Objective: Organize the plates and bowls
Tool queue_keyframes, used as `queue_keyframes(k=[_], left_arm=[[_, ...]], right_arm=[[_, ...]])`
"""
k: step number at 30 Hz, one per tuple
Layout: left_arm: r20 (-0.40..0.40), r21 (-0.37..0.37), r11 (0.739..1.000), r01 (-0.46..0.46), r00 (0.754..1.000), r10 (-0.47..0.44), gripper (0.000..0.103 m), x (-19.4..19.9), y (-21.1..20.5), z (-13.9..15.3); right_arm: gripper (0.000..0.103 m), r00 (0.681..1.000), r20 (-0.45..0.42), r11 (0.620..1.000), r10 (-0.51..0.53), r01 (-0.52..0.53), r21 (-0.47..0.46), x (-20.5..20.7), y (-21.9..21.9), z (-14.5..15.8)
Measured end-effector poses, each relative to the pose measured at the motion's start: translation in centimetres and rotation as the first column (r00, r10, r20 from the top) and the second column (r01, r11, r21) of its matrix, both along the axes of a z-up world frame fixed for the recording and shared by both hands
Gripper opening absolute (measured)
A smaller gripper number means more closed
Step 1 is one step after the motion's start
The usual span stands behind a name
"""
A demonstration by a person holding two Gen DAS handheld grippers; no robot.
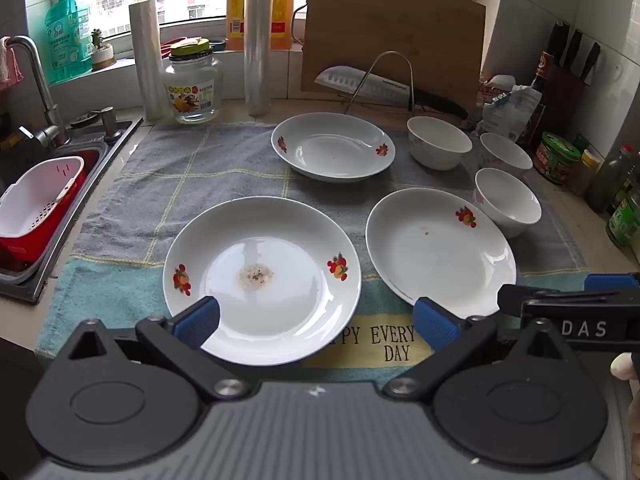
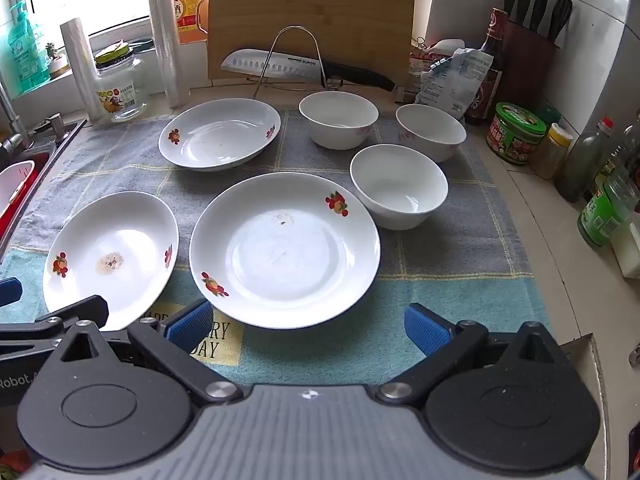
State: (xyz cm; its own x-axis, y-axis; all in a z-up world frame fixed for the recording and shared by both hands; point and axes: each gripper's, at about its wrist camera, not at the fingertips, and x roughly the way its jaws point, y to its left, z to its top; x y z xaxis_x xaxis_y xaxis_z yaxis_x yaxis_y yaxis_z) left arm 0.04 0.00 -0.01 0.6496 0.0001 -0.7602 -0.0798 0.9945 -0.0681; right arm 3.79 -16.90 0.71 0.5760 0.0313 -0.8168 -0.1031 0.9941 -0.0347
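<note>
Kitchen clutter lines the back of the counter (image 1: 24, 320), and a checked towel (image 1: 168, 184) carries all the crockery.

Left wrist view: the left gripper (image 1: 316, 322) hangs released, jaws spread wide, holding nothing. Directly ahead at lower centre lies the stained plate (image 1: 262, 276); its near rim sits between the two blue pads, which do not appear to press on it. A second plate (image 1: 440, 248) lies right of centre, a third plate (image 1: 333, 146) beyond at upper centre, and three bowls (image 1: 508, 202) cluster at the right. The right gripper's finger pokes in at the right edge.

Right wrist view: the right gripper (image 2: 308, 328) is likewise released and empty. The second plate (image 2: 285, 250) lies straight ahead at centre, its near rim just past the left pad. The stained plate (image 2: 110, 258) is at lower left, the third plate (image 2: 219, 133) at upper left, the bowls (image 2: 398, 186) at upper right.

Each gripper faces its own plate; judging by this, the left is best placed for the stained one, the right for the second and the bowls.
</note>
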Motion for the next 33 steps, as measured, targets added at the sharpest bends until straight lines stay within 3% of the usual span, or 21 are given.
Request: queue_keyframes(k=[33], left_arm=[[0.019,-0.009,1.0,0.005,1.0,-0.004,0.102,-0.1,-0.3,0.7]], right_arm=[[0.103,1.0,0.018,1.0,-0.002,0.002,-0.017,0.0,-0.9,0.9]])
